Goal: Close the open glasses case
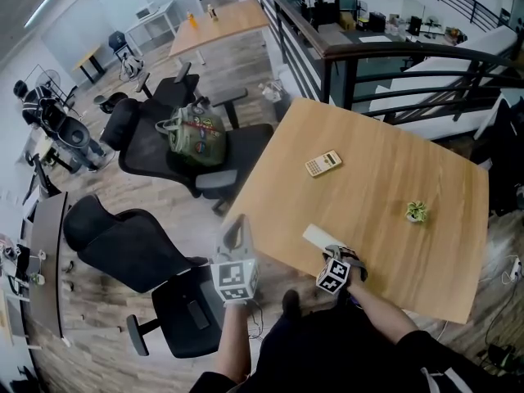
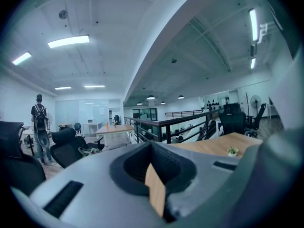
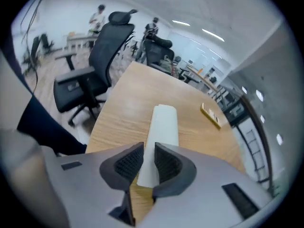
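**While your right gripper stands over the case, your left hangs off the table's edge**

As you look down, your right gripper is the nearest thing over the table, tilted down at the near-left edge; its jaws stand a narrow way apart over the near end of the white glasses case; in the right gripper view the case runs on behind both pads, so nothing is pinched between them, and whether the tips touch it you cannot tell; the case lies flat, pointing away from you and a little left, one smooth white bar, lid down as far as either view tells. Your left gripper hangs beside the table's left edge, well apart from the case; its jaws meet at the tips, with only a sliver of tabletop showing behind them. Its marker cube bears black-and-white squares, the only print clear enough to make out.

Just left of you a black office chair stands near the table's near-left corner; beyond it a second black chair carries a green bag, its print too small to read. Farther along the table, well past the case, lies a yellowish calculator, its keys too small to read; a small potted plant stands off to the right, well apart from both. Behind the table runs a dark railing; beyond it, a second wooden table with an orange bottle; the left gripper view shows a person standing far off with a backpack.
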### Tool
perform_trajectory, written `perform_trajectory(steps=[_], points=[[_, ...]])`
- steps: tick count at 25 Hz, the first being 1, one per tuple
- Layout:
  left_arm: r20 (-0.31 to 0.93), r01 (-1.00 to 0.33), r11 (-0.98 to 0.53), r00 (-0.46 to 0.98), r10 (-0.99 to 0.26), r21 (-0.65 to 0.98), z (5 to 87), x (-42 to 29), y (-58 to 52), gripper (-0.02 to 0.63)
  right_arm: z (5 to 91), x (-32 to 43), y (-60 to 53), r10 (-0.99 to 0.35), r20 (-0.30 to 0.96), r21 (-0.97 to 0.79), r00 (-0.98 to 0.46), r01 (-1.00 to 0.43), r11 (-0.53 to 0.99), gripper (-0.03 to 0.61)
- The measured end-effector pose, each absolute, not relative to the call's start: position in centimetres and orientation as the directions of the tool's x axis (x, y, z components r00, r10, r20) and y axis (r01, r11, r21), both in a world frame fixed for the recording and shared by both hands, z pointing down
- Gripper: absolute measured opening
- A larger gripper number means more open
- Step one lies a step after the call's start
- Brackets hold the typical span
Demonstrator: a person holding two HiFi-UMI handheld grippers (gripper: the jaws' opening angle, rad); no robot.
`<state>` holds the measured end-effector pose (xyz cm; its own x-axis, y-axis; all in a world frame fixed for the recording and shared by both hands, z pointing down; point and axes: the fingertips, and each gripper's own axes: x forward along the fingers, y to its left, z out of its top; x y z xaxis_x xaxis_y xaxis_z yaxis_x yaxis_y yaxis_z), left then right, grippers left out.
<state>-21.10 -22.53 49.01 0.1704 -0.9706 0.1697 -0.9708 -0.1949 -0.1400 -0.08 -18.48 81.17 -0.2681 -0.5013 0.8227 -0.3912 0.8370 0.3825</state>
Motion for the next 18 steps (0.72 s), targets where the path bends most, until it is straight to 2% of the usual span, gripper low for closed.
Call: perform_trajectory(steps=[2, 3, 4, 7, 18], points=[[0.169, -0.971, -0.197, 0.173, -0.97, -0.137, 49.0, -21.0, -22.6, 0.001, 80.7, 0.3, -19.3, -0.452, 0.823, 0.208, -0.345, -0.557, 0.804, 0.06], [0.169, -0.97, -0.199, 0.176, -0.97, -0.136, 49.0, -20.9, -22.6, 0.001, 80.5, 0.6, -19.7, -0.435, 0.812, 0.11, -0.389, -0.63, 0.769, 0.019], [0.17, -0.97, -0.202, 0.178, -0.969, -0.135, 49.0, -20.8, -22.6, 0.002, 80.4, 0.8, -20.0, -0.421, 0.798, 0.012, -0.431, -0.688, 0.726, 0.015], [0.169, -0.969, -0.209, 0.186, -0.968, -0.134, 48.9, -20.6, -22.6, 0.0, 80.2, 1.3, -20.3, -0.397, 0.773, -0.169, -0.495, -0.763, 0.624, 0.014], [0.165, -0.965, -0.222, 0.199, -0.966, -0.139, 48.5, -20.2, -22.7, 0.0, 80.3, 1.2, -20.2, -0.401, 0.776, -0.139, -0.486, -0.753, 0.643, 0.014]])
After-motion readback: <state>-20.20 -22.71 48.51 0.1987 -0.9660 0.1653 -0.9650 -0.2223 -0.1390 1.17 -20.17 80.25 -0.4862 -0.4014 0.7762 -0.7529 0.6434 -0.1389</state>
